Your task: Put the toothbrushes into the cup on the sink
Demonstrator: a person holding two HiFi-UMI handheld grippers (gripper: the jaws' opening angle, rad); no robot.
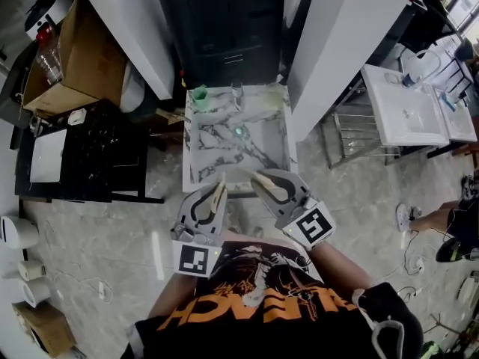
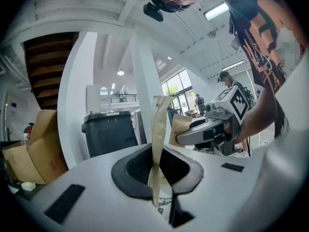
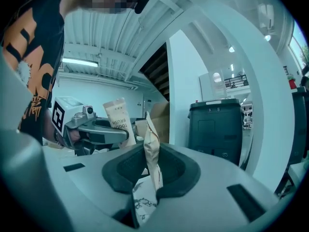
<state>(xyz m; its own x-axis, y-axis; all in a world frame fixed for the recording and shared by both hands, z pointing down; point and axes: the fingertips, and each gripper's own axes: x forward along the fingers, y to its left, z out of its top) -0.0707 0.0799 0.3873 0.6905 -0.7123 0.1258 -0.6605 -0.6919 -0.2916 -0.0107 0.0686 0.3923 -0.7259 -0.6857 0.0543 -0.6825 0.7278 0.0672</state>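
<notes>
Facing the sink's (image 1: 217, 155) green cup (image 1: 200, 93), left gripper (image 1: 218, 189) and right gripper (image 1: 263, 178) fingers (image 2: 130, 168) each clamp a toothbrush packet (image 2: 158, 124) (image 3: 150, 151).

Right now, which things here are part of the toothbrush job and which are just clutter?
Job: left tool holding left toothbrush packet; right tool holding right toothbrush packet; green cup; marble sink.
Clutter: cardboard box; black bin; white rolls; white basin.

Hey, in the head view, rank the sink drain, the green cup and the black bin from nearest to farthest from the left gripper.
From the left gripper:
1. the drain, mid-basin of the sink, just ahead of the gripper.
2. the green cup, on the sink's back left corner.
3. the black bin, behind the sink, at the top of the view.
</notes>
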